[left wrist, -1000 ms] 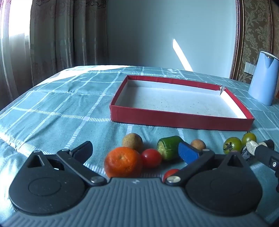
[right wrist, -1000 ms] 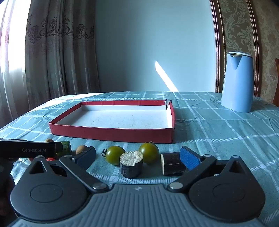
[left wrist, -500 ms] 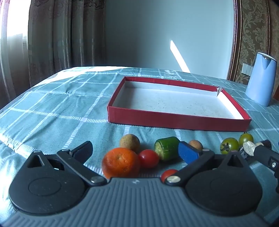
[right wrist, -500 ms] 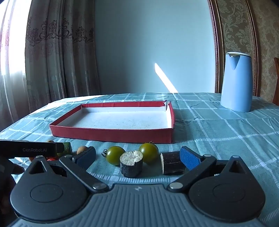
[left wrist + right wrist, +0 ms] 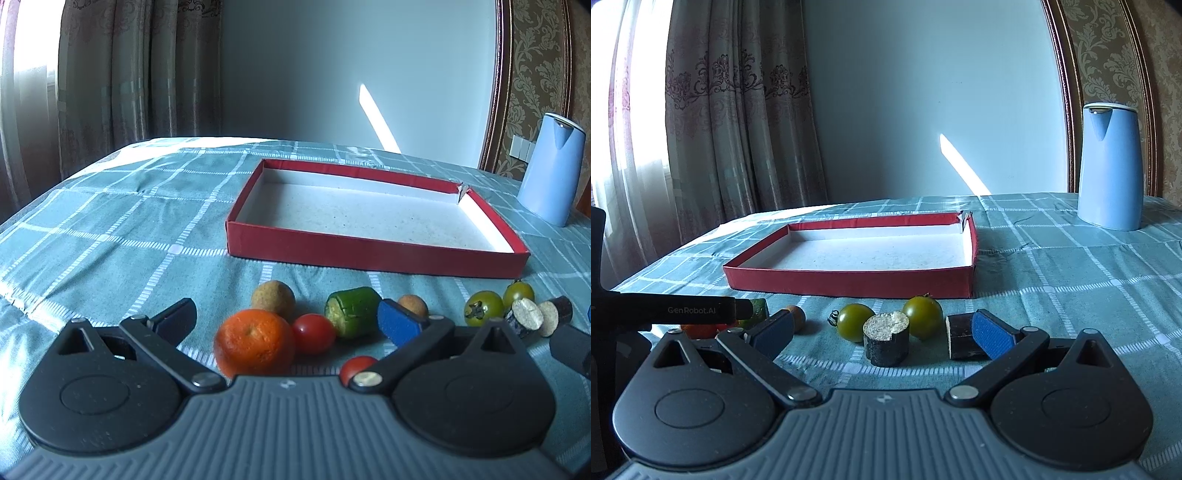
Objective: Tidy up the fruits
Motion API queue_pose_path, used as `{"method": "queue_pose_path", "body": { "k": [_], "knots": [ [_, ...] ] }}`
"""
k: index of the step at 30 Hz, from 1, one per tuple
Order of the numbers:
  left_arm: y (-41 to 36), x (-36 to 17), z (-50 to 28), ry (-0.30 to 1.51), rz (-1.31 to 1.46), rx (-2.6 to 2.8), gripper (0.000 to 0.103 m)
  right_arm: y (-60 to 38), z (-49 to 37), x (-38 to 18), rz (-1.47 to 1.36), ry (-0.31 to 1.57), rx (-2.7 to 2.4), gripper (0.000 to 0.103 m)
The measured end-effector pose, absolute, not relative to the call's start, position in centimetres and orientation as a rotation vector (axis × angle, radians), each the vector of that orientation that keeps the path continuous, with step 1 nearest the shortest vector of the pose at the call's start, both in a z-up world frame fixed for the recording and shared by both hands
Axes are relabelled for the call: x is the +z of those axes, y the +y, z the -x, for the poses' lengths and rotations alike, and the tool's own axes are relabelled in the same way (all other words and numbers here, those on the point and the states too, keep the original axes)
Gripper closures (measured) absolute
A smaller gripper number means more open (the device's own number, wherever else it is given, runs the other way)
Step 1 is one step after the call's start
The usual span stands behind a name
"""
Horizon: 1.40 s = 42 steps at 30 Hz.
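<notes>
- The fruits lie in a loose row on the table, just in front of the red tray (image 5: 373, 246), none of them inside it.
- Between my left tongs (image 5: 286, 322) sits the mandarin (image 5: 254, 342), touching a red cherry tomato (image 5: 314, 333); a second red tomato (image 5: 356, 367) peeks out beside the right finger.
- Behind those I see a brown round fruit (image 5: 273, 298), a cut green cucumber piece (image 5: 352, 312) on its side, and a smaller brown fruit (image 5: 412, 304) partly hidden by the blue pad.
- My left tongs are spread wide and grip nothing.
- Further right, in the right wrist view, two green tomatoes (image 5: 854, 322) (image 5: 922, 316) flank a dark eggplant chunk (image 5: 886, 339) standing cut face up; a second eggplant piece (image 5: 962, 336) lies on its side against the right blue pad (image 5: 991, 334).
- My right tongs (image 5: 882, 331) are also spread wide, with the upright eggplant chunk between the fingers; I cannot tell whether the right pad really touches the lying piece.
- The left unit's black body, marked GenRobot.AI, crosses the right camera's left edge.
- The table wears a teal checked cloth (image 5: 1071, 280); a blue kettle (image 5: 1110, 166) stands well apart, at the far right.
- Curtains (image 5: 738, 122) hang behind, on the left.
</notes>
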<state>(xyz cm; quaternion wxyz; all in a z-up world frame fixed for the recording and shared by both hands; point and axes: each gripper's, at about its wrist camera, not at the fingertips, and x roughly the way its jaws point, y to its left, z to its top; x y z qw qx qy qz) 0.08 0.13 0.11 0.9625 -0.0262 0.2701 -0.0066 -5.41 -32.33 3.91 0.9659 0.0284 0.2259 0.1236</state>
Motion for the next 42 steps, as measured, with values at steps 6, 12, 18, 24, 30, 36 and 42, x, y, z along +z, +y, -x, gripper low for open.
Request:
{"method": "queue_pose_path", "body": {
  "k": [6, 12, 18, 24, 30, 36, 42],
  "knots": [
    [0.2, 0.1, -0.1, 0.546, 0.059, -0.013, 0.000, -32.3, 5.4, 3.9, -0.056, 0.466, 0.249, 0.000],
    [0.3, 0.1, -0.1, 0.551, 0.055, 0.000, 0.000, -32.2, 4.9, 3.9, -0.049, 0.506, 0.194, 0.000],
    [0.2, 0.1, 0.1, 0.538, 0.049, 0.003, 0.000, -32.3, 4.6, 3.7, -0.057, 0.529, 0.137, 0.000],
    [0.1, 0.3, 0.6, 0.509, 0.047, -0.004, 0.000, -32.3, 4.6, 3.7, -0.047, 0.522, 0.128, 0.000],
    [0.0, 0.5, 0.9, 0.486, 0.047, -0.007, 0.000, -32.1, 4.6, 3.7, -0.038, 0.523, 0.123, 0.000],
    [0.3, 0.4, 0.8, 0.493, 0.058, 0.000, 0.000, -32.2, 4.6, 3.7, -0.041, 0.518, 0.124, 0.000],
    [0.1, 0.5, 0.9, 0.485, 0.051, -0.005, 0.000, -32.3, 4.7, 3.7, -0.047, 0.512, 0.129, 0.000]
  ]
}}
